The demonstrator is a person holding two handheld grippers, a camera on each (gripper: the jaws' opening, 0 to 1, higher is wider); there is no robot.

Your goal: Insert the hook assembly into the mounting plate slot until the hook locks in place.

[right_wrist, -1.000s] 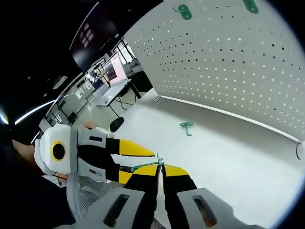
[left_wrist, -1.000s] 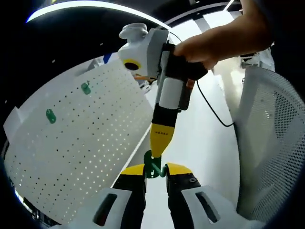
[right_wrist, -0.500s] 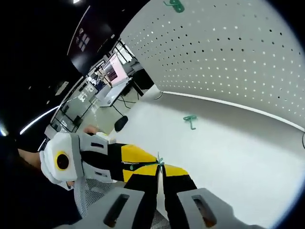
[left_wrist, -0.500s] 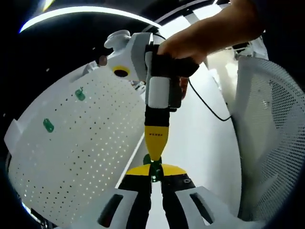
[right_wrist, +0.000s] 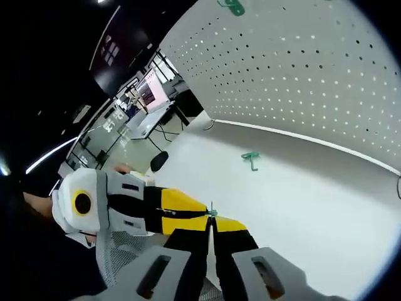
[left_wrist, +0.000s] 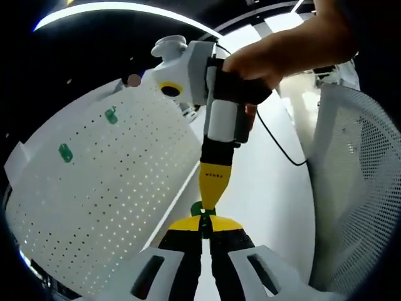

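Note:
A small green hook (left_wrist: 199, 209) is pinched between the yellow tips of my left gripper (left_wrist: 203, 221), which is shut on it. My right gripper (left_wrist: 208, 199) comes down from above in a person's hand (left_wrist: 269, 56) and meets the same hook with its narrow tip. In the right gripper view my right gripper (right_wrist: 211, 221) is shut, with a bit of the green hook (right_wrist: 213, 213) showing at its tips, and the left gripper (right_wrist: 200, 216) reaches in from the left. The white pegboard mounting plate (left_wrist: 113, 182) stands to the left and carries two green hooks (left_wrist: 111, 115).
A loose green hook (right_wrist: 251, 158) lies on the white table (right_wrist: 313, 200) in front of the pegboard (right_wrist: 301, 69), which bears a mounted hook (right_wrist: 233, 6). A white mesh chair back (left_wrist: 357, 188) stands at the right. Desks and a dark room lie behind.
A second ago my left jaws stood open around the hook held by the right gripper; they have since shut on it. Both views have shifted slightly with the hands.

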